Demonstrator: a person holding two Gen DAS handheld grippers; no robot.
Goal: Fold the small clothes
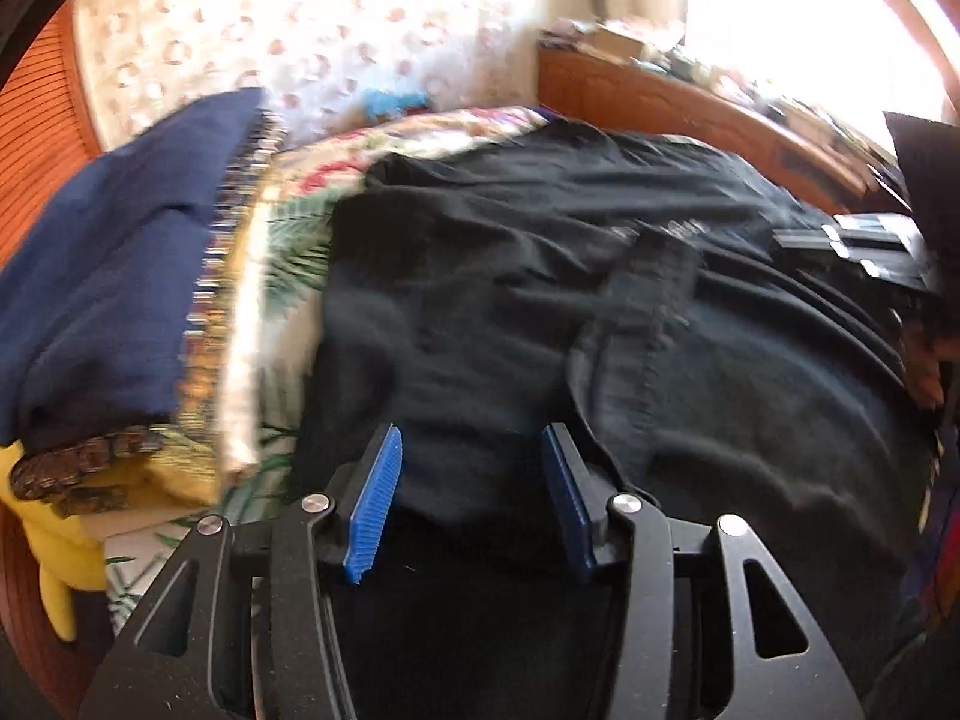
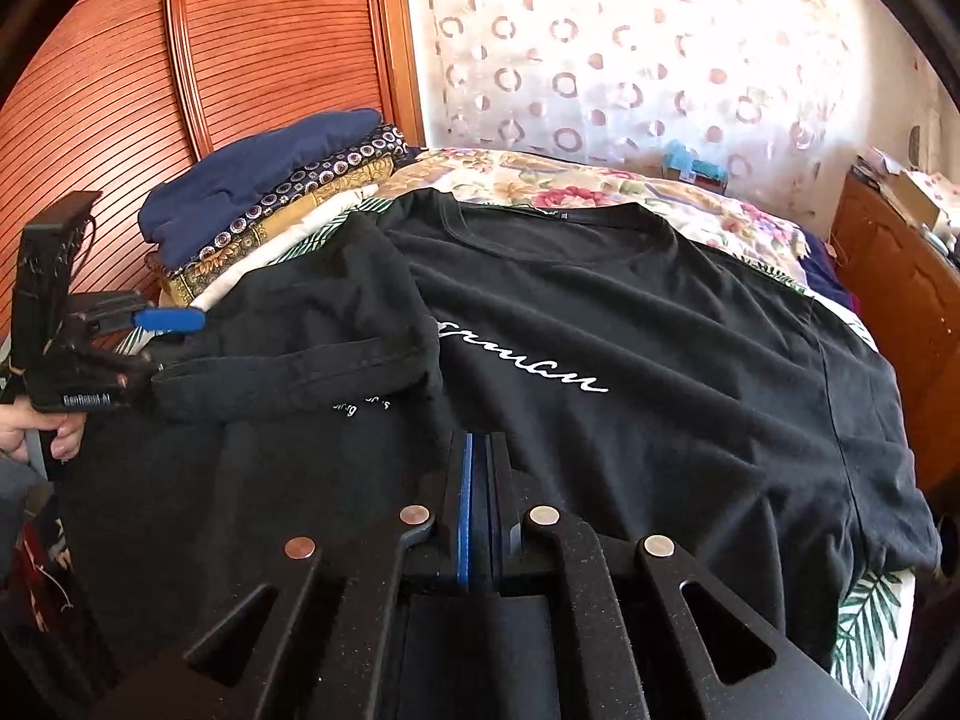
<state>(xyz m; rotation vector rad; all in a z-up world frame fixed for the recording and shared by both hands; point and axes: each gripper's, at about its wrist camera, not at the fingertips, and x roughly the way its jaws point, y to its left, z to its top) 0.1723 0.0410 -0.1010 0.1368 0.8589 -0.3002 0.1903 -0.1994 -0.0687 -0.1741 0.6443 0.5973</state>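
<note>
A black T-shirt (image 2: pixel 630 324) with white script lettering lies spread on the bed, its left sleeve (image 2: pixel 312 330) folded in over the chest. It fills the left wrist view (image 1: pixel 540 300) too. My left gripper (image 1: pixel 474 480) is open just above the shirt's left edge, with no cloth between its blue pads; it also shows in the right wrist view (image 2: pixel 162 342), at the folded sleeve's edge. My right gripper (image 2: pixel 480 456) is shut low over the shirt's bottom hem; whether it pinches cloth is not visible. It shows at the far right of the left wrist view (image 1: pixel 864 246).
A stack of folded clothes (image 2: pixel 270 204), navy on top, sits at the bed's far left (image 1: pixel 108 276). A floral bedspread (image 2: pixel 600 186) lies under the shirt. A wooden wardrobe (image 2: pixel 180 60) stands left, a wooden dresser (image 2: pixel 900 288) right, a curtain (image 2: pixel 630 48) behind.
</note>
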